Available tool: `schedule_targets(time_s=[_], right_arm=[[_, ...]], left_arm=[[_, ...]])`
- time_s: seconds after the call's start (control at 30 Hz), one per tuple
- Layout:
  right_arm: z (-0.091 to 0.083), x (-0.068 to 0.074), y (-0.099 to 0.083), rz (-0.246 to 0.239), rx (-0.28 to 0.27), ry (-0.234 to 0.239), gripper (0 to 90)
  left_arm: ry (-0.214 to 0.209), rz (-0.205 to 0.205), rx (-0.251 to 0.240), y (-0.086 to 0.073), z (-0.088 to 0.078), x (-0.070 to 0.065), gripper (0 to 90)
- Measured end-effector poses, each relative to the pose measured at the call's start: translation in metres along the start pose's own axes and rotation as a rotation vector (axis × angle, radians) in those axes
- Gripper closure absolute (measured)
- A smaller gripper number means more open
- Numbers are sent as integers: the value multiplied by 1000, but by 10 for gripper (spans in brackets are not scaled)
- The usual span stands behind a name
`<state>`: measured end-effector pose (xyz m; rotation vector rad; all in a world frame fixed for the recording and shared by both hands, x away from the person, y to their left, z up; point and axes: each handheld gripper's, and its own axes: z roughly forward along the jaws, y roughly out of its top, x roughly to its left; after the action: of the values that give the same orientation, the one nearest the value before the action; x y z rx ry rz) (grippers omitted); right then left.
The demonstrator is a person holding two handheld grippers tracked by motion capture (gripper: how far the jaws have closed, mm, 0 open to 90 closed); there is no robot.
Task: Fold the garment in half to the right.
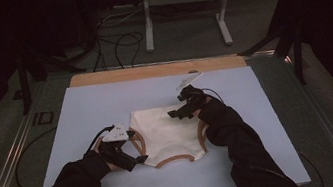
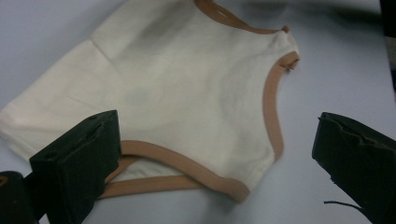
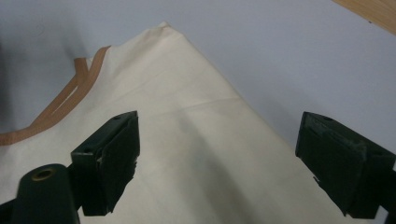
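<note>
Left gripper (image 1: 137, 160) jaws wide at tan-trimmed near edge | right gripper (image 1: 174, 114) jaws wide over far hem | cream tank top (image 1: 168, 133) flat on blue mat (image 1: 86, 111) | step: folding approach | next: close on both edges

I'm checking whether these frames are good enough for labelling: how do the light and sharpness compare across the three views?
High view: dim, the room around the table nearly black, the cream top the brightest thing. Left gripper view: evenly lit, the top's brown trim fairly crisp, soft grey shadows on the cloth, near jaws slightly blurred. Right gripper view: darker, a shadow falling across the cloth between the jaws.
</note>
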<state>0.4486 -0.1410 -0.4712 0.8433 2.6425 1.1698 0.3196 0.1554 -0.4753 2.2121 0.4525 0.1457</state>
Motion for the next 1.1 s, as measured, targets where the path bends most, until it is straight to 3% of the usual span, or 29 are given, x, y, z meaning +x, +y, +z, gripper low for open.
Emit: schedule_targets(time_s=[0.3,0.63,0.83,1.1], right_arm=[[14,11,10,-3,9,22,136],[32,20,18,-35,31,47,136],[42,28,21,-49,52,60,136],[52,34,25,-69,65,77,136]], left_arm=[[-10,52,32,-10,10,-15,56],[-20,101,56,-19,19,-18,160],[-1,127,105,-23,27,-18,185],[-4,196,142,-24,36,-19,275]])
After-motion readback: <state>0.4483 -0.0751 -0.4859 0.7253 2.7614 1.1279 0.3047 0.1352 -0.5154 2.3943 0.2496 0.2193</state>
